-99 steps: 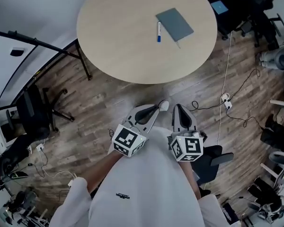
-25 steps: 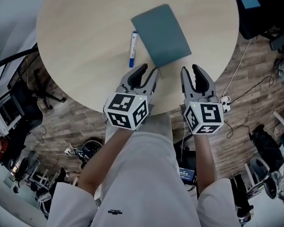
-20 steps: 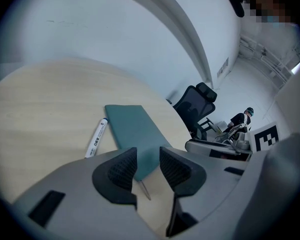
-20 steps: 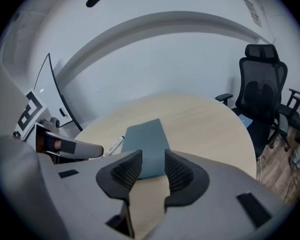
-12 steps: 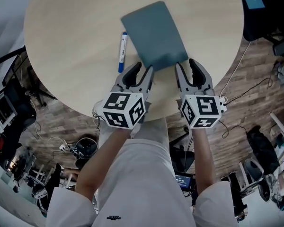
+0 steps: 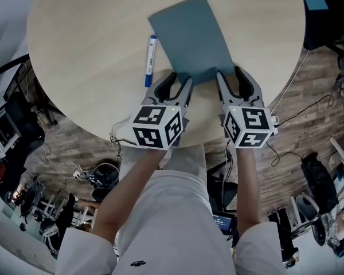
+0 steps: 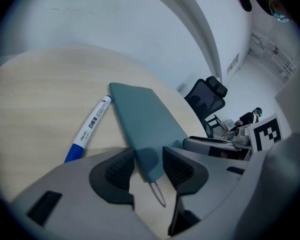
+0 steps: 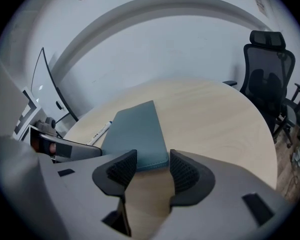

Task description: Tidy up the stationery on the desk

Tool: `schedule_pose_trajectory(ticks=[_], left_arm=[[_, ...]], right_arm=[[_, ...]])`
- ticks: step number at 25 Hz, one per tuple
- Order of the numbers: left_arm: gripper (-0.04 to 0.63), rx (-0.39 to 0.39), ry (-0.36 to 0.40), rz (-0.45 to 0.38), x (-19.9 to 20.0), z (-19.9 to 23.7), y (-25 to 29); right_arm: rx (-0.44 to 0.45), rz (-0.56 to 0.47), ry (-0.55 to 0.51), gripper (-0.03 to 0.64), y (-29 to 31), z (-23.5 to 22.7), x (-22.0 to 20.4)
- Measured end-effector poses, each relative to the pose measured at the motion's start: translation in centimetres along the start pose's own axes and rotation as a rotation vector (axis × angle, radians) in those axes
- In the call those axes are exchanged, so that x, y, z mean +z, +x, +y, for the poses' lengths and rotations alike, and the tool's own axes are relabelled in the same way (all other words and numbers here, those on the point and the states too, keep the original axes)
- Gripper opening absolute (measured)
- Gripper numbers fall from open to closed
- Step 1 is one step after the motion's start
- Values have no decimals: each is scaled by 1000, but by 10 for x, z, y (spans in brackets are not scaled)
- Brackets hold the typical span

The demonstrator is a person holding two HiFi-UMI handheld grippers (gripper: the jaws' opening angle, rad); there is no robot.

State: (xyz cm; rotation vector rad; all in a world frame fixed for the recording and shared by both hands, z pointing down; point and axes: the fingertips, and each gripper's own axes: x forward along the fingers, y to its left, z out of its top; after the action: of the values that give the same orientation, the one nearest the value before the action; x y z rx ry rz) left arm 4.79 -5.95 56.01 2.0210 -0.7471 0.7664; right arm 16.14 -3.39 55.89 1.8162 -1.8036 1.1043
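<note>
A teal notebook lies on the round wooden table, with a blue-and-white marker pen just left of it. My left gripper is open at the notebook's near left corner. In the left gripper view that corner of the notebook reaches in between the open jaws of the left gripper, a thin ribbon trails from it, and the pen lies to the left. My right gripper is open at the near right corner; the notebook edge sits just ahead of the right gripper.
The table's near edge is under both grippers. A black office chair stands beyond the table on the right. Cables and clutter cover the wooden floor on both sides.
Over four seconds the table has come close. In the last second both grippers moved forward to the notebook's near corners, still open.
</note>
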Motion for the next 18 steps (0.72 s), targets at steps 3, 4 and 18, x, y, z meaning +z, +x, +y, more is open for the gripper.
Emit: schedule_pose_trajectory(ticks=[3,4,18], left_arm=[[170,18,-6,-3,-1,3,3],[170,20,-7,-5,0,4,4],[144,42,41,9,1,13,-1]], right_arm=[[-30,1,-47,202,1,-5,-1],[-25,1,-59,202,3,-5,0],[11,37,-16,201,2,10,-5]])
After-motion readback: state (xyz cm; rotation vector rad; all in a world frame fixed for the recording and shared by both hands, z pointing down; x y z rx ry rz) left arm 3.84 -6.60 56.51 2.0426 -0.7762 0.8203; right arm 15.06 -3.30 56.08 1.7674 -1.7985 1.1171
